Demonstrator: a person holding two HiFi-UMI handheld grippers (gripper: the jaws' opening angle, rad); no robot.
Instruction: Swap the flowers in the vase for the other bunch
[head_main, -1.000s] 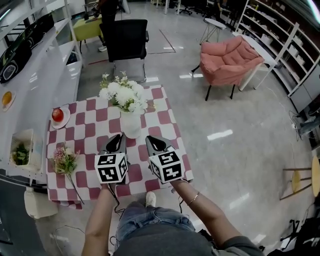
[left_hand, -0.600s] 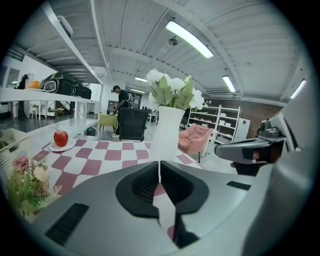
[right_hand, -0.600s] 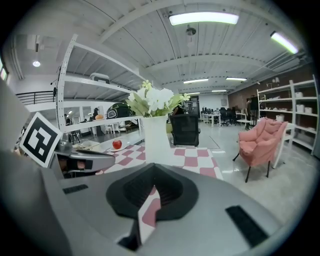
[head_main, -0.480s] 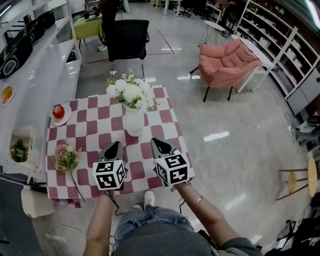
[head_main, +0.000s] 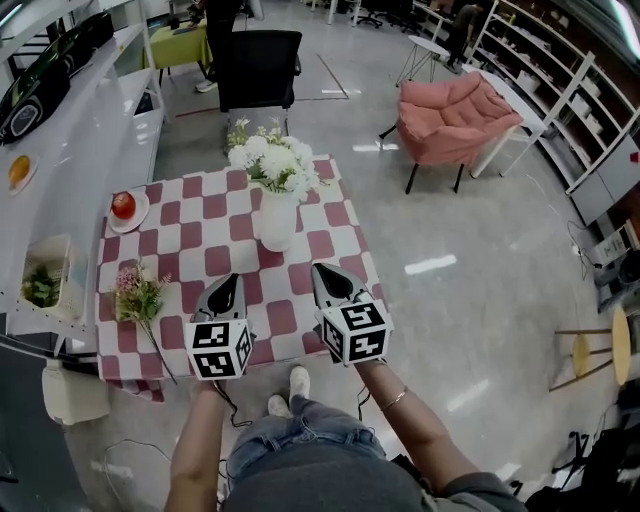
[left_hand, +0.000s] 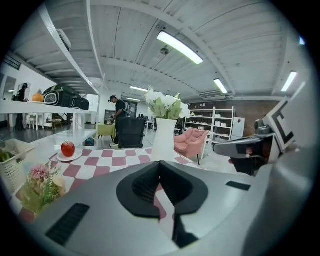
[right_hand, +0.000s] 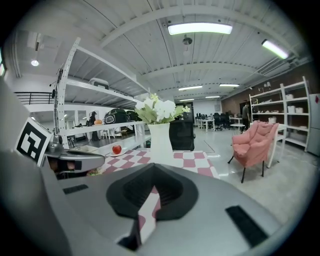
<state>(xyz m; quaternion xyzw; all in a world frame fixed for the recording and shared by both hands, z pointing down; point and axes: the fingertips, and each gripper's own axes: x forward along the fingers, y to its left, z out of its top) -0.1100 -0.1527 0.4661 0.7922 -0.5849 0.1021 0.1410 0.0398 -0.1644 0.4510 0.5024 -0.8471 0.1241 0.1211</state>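
Observation:
A white vase (head_main: 277, 222) holding white flowers (head_main: 270, 163) stands upright at the back middle of the checked table (head_main: 190, 235). The other bunch, pink flowers (head_main: 135, 293) on a long stem, lies flat near the table's left edge. My left gripper (head_main: 232, 281) hovers over the front of the table; its jaws have just been closing and now stand shut with nothing between them. My right gripper (head_main: 322, 270) hovers beside it, also shut and empty. Both point at the vase (left_hand: 164, 139) (right_hand: 161, 143) from a short way off. The pink flowers (left_hand: 40, 181) show low at the left.
A red apple (head_main: 123, 206) sits on a small plate at the table's back left. A white basket (head_main: 42, 285) with greenery rests on the shelf to the left. A black chair (head_main: 258, 65) stands behind the table, a pink armchair (head_main: 455, 112) on the right.
Both grippers have drawn back from the vase toward the table's front edge. The vase and both bunches have not moved on the table.

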